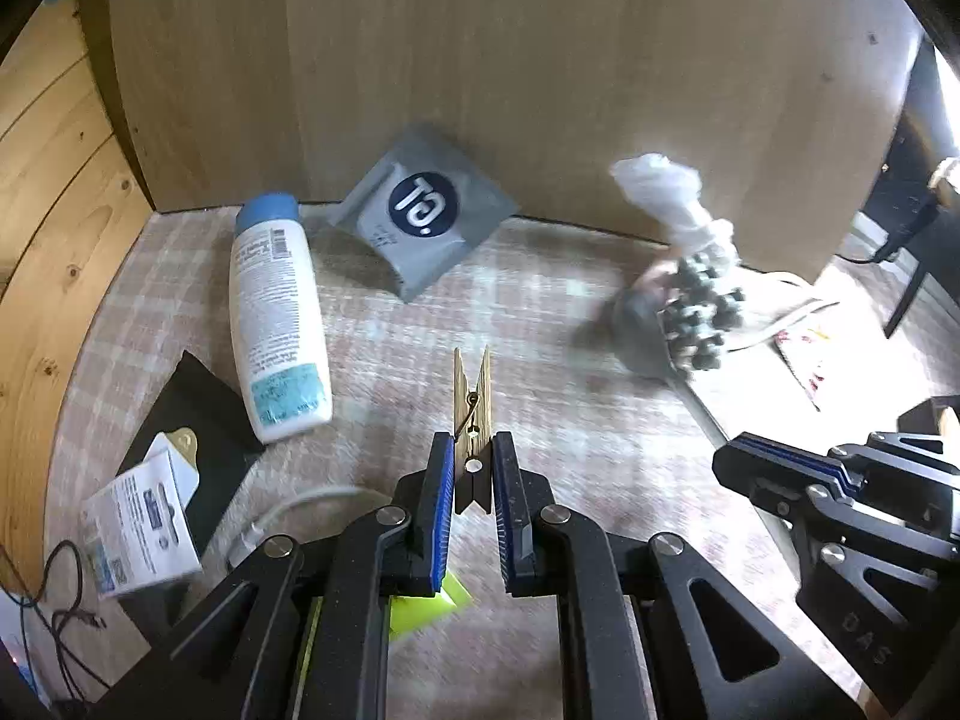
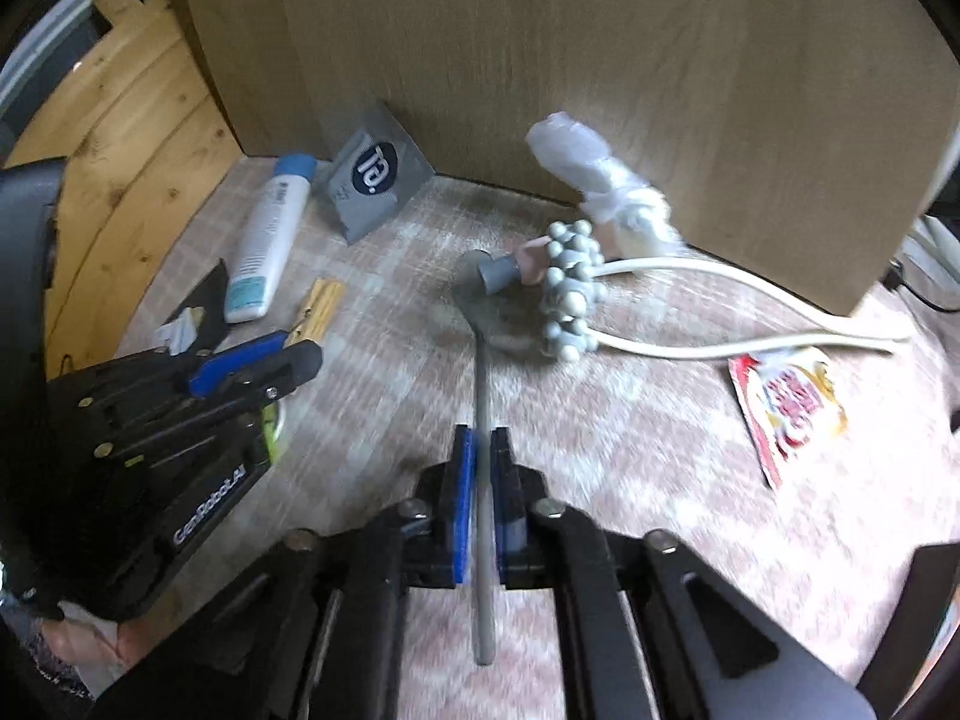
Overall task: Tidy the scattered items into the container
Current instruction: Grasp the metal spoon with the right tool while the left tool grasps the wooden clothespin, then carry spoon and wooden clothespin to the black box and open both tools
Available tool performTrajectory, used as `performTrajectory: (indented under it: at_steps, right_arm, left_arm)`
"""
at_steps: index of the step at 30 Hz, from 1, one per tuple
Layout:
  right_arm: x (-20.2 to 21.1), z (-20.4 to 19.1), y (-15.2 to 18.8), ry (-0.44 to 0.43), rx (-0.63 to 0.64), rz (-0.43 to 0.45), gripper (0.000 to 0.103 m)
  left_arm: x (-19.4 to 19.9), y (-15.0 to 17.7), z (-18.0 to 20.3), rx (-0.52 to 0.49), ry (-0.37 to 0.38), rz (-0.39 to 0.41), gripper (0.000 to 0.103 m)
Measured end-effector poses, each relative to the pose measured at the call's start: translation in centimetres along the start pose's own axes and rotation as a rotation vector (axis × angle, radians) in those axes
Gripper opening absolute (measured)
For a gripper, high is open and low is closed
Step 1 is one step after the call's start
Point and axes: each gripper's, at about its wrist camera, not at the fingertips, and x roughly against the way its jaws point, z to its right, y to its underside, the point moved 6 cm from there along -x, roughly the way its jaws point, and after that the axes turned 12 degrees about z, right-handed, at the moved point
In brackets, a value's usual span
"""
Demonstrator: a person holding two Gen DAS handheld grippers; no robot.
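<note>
My left tool (image 1: 471,480) is clamped on a pale wooden spring clothespin (image 1: 472,414), gripped low near its tail so the two prongs stand up beyond my pads; it is light and stiff, and I judge the hold safe as long as I squeeze across the flat wood and not the spring. My right tool (image 2: 482,468) is closed tight on the thin grey handle of a small metal spoon (image 2: 480,396), whose bowl points away from me toward the cluster of grey-white beads (image 2: 569,294). The spoon is rigid but smooth and narrow, so I expect it could pivot or slide between the pads if I swing it fast. Still lying on the checked pinkish counter (image 2: 630,450) are a white bottle with a blue cap (image 1: 276,324), a grey pouch with a dark round logo (image 1: 423,210) leaning on the wooden panel (image 1: 510,60), a red-and-yellow sachet (image 2: 786,402) and a white cord (image 2: 750,342). I cannot see the container in either view. The counter between the two tools is open, but the panel closes off the far side and the cord could snag.
</note>
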Motion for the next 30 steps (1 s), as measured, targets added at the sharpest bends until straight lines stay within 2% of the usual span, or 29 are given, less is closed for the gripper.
performTrajectory:
  at_steps: [3, 6, 9, 12, 15, 21, 30]
  right_arm:
    - [1.7, 0.7, 1.6, -0.001, -0.01, -0.002, 0.003]
    - [1.6, 1.1, 3.2, 0.003, -0.026, -0.014, 0.003]
    - [3.5, 1.2, 3.5, -0.023, -0.058, -0.001, 0.003]
    - [5.8, 1.4, 4.2, -0.022, -0.063, 0.029, 0.003]
    - [8.3, 2.2, 4.5, 0.002, -0.067, 0.068, 0.003]
    - [13.8, 6.3, 5.1, 0.072, -0.13, 0.138, 0.003]
    - [23.6, 17.0, 8.7, 0.255, -0.293, 0.239, 0.003]
  left_arm:
    - [1.3, 0.9, 1.3, -0.017, 0.005, 0.0, 0.011]
    - [1.8, 0.8, 3.0, -0.032, 0.008, -0.004, 0.011]
    - [2.7, -0.5, 1.1, -0.037, 0.013, 0.002, 0.011]
    - [4.5, -0.6, 1.4, -0.043, 0.022, 0.013, 0.011]
    - [4.4, -1.1, 2.2, -0.053, 0.035, 0.023, 0.011]
    - [7.3, -1.5, 7.4, -0.114, 0.088, 0.06, 0.011]
    - [10.5, -1.8, 19.4, -0.231, 0.257, 0.083, 0.011]
